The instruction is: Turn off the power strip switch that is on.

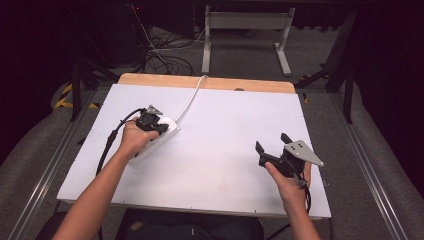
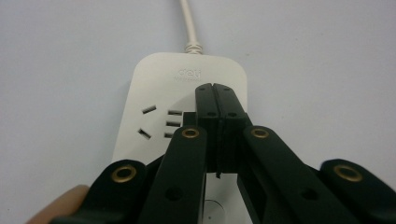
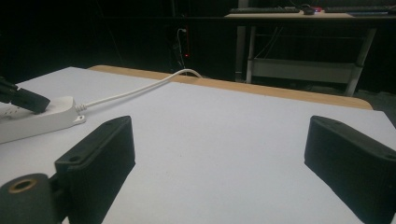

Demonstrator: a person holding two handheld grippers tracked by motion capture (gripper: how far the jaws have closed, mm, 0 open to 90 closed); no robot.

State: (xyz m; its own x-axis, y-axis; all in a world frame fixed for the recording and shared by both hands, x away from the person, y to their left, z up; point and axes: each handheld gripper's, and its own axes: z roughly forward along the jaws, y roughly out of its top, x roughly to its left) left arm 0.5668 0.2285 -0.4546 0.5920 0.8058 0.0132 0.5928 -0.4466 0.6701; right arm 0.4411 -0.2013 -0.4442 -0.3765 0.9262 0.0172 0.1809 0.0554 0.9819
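Observation:
A white power strip [image 1: 168, 131] lies at the left of the white tabletop [image 1: 215, 170], its white cable [image 1: 192, 95] running off the far edge. My left gripper [image 1: 161, 128] is over the strip, jaws pressed together. In the left gripper view the shut gripper [image 2: 215, 91] rests over the strip [image 2: 154, 84] beside its sockets [image 2: 161, 123], and the cable [image 2: 187, 18] leaves at the top. A small black piece shows beside the left jaw; I cannot tell what it is. My right gripper [image 1: 271, 141] hovers open at the right, holding nothing. Its view [image 3: 219, 144] shows the strip [image 3: 42, 122] far left.
A wooden strip [image 1: 210, 82] edges the far side of the table. Beyond it stand a grey metal frame [image 1: 245, 22] and tangled floor cables [image 1: 165, 57]. Metal rails [image 1: 365, 165] run along both sides. Bare white tabletop separates the two grippers.

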